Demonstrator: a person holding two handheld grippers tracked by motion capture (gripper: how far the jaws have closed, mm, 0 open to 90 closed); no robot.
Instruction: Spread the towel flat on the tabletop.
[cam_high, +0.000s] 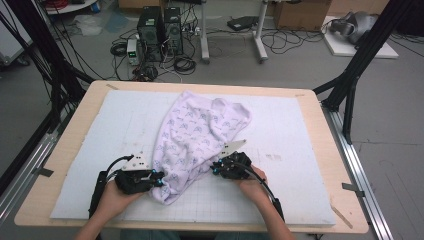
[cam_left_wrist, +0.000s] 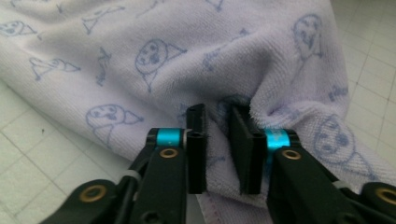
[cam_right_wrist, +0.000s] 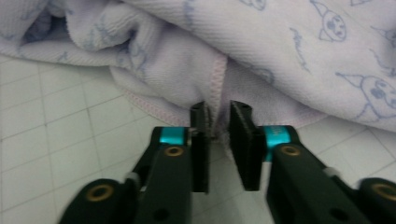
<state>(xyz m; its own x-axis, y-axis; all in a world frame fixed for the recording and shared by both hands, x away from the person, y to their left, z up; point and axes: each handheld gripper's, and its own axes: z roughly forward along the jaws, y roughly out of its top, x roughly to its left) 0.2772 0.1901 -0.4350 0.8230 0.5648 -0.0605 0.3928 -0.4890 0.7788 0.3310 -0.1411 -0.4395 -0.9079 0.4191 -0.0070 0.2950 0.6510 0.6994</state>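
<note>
The left claw (cam_left_wrist: 217, 140) is clamped on a fold of the printed towel (cam_high: 195, 135), terry pile bunched between its black pads (cam_left_wrist: 196, 154). The right claw (cam_right_wrist: 219, 140) pinches the towel's stitched hem in the same way, its jaws nearly together with only the thin edge between them.

The towel is pale lilac with small blue cartoon faces, and it lies crumpled in a long heap across the middle of the worktop (cam_high: 70, 150), its near end towards the person. In the high view the left claw (cam_high: 155, 176) holds that end at its left side and the right claw (cam_high: 216, 167) holds it at its right.

It looks light, soft and limp: it should sag and fold wherever it is unsupported, and the looped pile gives the pads good friction, so slipping seems unlikely. The sewn hem is the firmest place to hold; a corner on each side would let it spread flat. A mid-cloth fold, like the left one, may gather several layers.

Under it lies a white gridded mat (cam_high: 300, 190).
</note>
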